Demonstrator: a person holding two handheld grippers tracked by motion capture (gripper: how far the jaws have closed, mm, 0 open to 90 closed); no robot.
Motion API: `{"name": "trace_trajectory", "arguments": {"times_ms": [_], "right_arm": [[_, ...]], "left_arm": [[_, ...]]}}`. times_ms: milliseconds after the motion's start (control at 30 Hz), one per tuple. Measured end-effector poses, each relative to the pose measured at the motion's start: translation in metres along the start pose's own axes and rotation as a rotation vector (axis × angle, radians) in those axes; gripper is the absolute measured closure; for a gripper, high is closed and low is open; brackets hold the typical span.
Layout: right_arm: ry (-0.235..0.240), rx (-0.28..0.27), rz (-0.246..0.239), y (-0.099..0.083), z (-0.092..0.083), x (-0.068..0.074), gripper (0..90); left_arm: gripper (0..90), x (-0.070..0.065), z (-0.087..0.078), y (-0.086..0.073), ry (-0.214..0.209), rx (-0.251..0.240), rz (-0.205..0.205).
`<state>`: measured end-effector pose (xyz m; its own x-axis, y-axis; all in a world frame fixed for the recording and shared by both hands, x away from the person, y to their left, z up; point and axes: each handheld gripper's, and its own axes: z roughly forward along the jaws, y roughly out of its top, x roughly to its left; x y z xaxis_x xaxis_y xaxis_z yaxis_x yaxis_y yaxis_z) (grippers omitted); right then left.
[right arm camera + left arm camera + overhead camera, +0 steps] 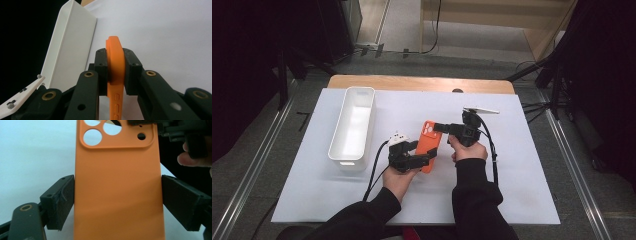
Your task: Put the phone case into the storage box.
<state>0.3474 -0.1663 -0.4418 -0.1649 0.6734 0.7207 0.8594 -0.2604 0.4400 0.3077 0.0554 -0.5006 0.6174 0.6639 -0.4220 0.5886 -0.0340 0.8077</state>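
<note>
We have the orange phone case (430, 145) in mid-tabletop, both claws on it. Our right claw (115, 68) is clamped on its top edge, pads pressing both faces. Our left claw (117, 202) straddles its width: one pad touches a side, the other sits just off it, so those jaws stand apart. If the right pinch slips, the case could drop or twist free, we reckon. The white bin (352, 127) waits just left, nothing between.
</note>
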Motion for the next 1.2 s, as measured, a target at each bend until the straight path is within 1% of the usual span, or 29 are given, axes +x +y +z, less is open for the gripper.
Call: {"name": "trace_trajectory", "arguments": {"times_ms": [100,167,300,333,367,400,567,633,700,867,967,1033,1133,1167,1200], "right_arm": [[0.003,0.002,-0.012,0.0,0.0,0.001,74.8],[-0.002,0.003,-0.022,0.0,-0.001,0.002,74.8],[-0.005,0.004,-0.028,0.0,-0.002,0.005,74.8],[-0.007,0.007,-0.039,0.0,-0.001,0.006,74.8],[-0.007,0.007,-0.043,0.0,-0.001,0.006,74.8],[-0.011,0.011,-0.047,0.0,0.0,0.007,74.8],[-0.028,0.022,-0.082,0.0,0.002,0.013,74.8],[-0.033,0.022,-0.099,0.0,0.001,0.015,74.8],[-0.037,0.018,-0.113,0.0,0.001,0.017,74.8],[-0.051,0.019,-0.13,0.001,-0.001,0.017,74.8],[-0.056,0.014,-0.137,0.002,-0.005,0.016,74.8],[-0.061,0.007,-0.147,0.003,-0.008,0.015,74.8],[-0.063,0.0,-0.147,0.004,-0.01,0.014,74.8],[-0.066,-0.005,-0.155,0.005,-0.011,0.013,74.8],[-0.064,-0.008,-0.164,0.006,-0.011,0.013,74.7]], "left_arm": [[12.9,-0.005,0.002,0.0,0.029,0.009,0.046],[10.4,-0.007,0.003,0.0,0.027,0.016,0.047],[10.0,-0.007,0.002,0.002,0.026,0.02,0.045],[9.4,-0.007,0.002,0.004,0.021,0.026,0.037],[6.9,-0.006,0.001,0.005,0.008,0.026,0.034],[4.0,-0.007,0.001,0.006,0.007,0.038,0.035],[0.0,-0.009,0.001,0.01,0.005,0.06,0.044],[0.0,-0.01,0.001,0.011,0.007,0.074,0.057],[0.0,-0.011,0.0,0.012,0.008,0.074,0.062],[0.0,-0.012,-0.002,0.015,0.016,0.079,0.076],[0.0,-0.011,-0.004,0.018,0.008,0.089,0.082],[0.0,-0.01,-0.004,0.019,-0.004,0.101,0.089],[0.2,-0.01,-0.004,0.019,-0.011,0.11,0.101],[0.6,-0.008,-0.004,0.019,-0.021,0.124,0.101],[0.6,-0.008,-0.004,0.019,-0.021,0.127,0.101]]}}
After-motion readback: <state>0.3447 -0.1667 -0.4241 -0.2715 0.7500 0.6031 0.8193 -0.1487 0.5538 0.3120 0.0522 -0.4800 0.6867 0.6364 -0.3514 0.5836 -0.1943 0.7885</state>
